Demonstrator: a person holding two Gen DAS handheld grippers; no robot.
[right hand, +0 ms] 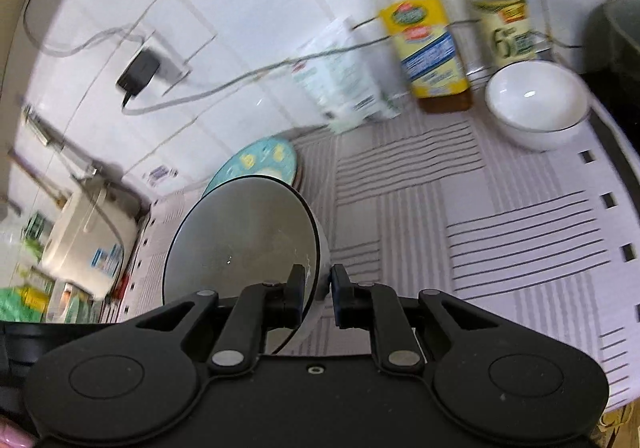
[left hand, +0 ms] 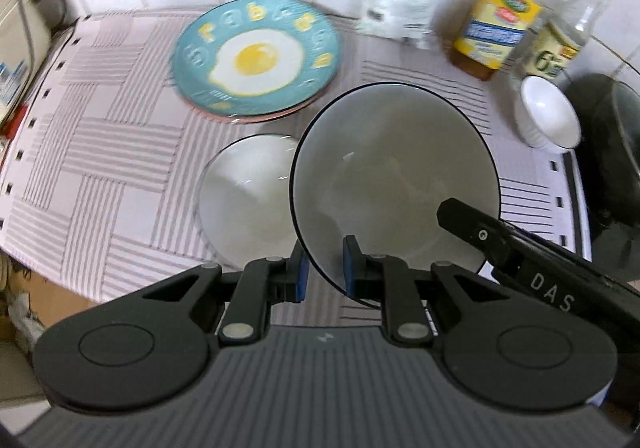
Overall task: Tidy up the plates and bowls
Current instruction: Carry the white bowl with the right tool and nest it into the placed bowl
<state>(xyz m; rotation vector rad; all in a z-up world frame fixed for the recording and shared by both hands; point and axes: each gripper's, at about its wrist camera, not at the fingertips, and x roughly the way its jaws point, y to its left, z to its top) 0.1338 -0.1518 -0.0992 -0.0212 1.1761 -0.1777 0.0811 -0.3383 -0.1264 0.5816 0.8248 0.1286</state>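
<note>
While both hand-held grippers, left and right, clench opposite rim edges of the dark-rimmed grey ceramic bowl, it hangs tilted just right of the clear glass bowl.

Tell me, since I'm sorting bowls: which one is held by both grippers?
The black-rimmed bowl; the clear glass bowl and small white bowl sit untouched on the mat.
</note>
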